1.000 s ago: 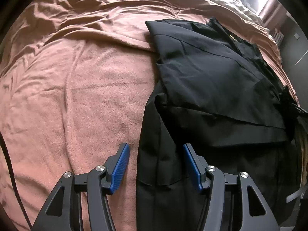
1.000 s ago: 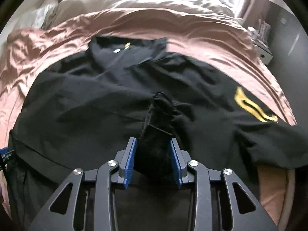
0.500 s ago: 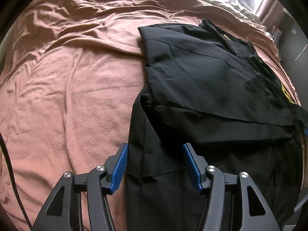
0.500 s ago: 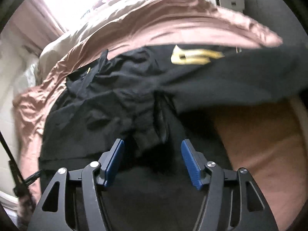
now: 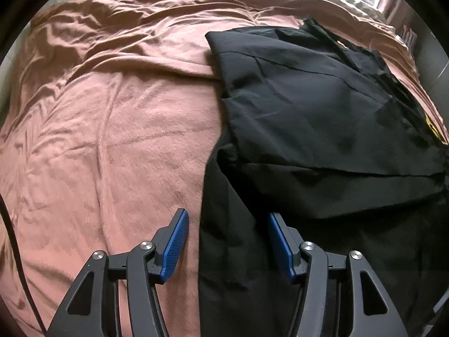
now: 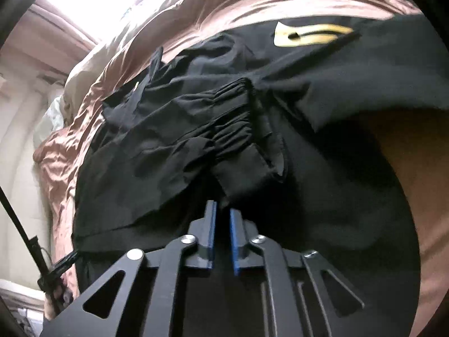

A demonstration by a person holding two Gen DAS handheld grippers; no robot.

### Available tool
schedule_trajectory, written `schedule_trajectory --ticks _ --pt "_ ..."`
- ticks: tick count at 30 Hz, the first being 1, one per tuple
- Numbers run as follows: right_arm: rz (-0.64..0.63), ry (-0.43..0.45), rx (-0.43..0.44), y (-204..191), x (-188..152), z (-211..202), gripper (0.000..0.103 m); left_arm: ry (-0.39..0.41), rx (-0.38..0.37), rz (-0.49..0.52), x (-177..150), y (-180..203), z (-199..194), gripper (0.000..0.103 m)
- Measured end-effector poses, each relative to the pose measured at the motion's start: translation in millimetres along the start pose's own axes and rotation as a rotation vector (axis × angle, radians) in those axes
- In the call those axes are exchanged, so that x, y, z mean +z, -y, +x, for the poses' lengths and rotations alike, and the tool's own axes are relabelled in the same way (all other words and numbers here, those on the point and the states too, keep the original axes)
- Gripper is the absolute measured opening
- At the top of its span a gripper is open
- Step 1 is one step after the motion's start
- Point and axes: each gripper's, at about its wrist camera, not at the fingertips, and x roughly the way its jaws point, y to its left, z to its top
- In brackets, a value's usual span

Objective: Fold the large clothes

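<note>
A large black garment (image 5: 308,112) lies on the pink bed blanket (image 5: 112,126), its side folded over the body. My left gripper (image 5: 228,224) stands open over the garment's left edge, one pad above blanket, the other above black cloth, touching neither. In the right wrist view the garment (image 6: 308,98) shows a yellow logo (image 6: 311,33) and a gathered sleeve cuff (image 6: 241,151) lying across its middle. My right gripper (image 6: 221,210) is closing, its jaws nearly together, with a corner of the cuff's thin cloth at the tips between them.
The rumpled pink blanket (image 6: 252,8) covers the bed, with beige bedding and a bright window beyond. A thin black cable (image 5: 14,252) runs along the left edge. A black rod with a strap (image 6: 25,241) stands by the bed's side.
The right gripper let go of the bunched sleeve, opened wide, rolled and dropped lower, then closed at the cuff. The left gripper stayed open and barely moved.
</note>
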Motion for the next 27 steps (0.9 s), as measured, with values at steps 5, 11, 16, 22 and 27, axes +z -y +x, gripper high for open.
schedule_trajectory --ticks 5,11,16,22,27 --pt "-0.001 0.029 -0.032 -7 16 13 0.004 0.01 0.009 -0.007 7 -5 6 0.059" --pt "-0.013 0.015 -0.059 -14 7 10 0.005 0.016 0.028 -0.022 10 -7 5 0.059" --pt "-0.023 0.01 -0.039 -10 4 -13 0.01 0.03 0.02 -0.053 5 -9 -8 0.059" --pt "-0.049 0.108 -0.05 4 -7 -67 0.082 0.049 -0.015 -0.052 2 3 -34 0.059" --pt "-0.018 0.229 -0.067 33 -17 -125 0.082 0.077 -0.048 -0.012 0 29 -60 0.06"
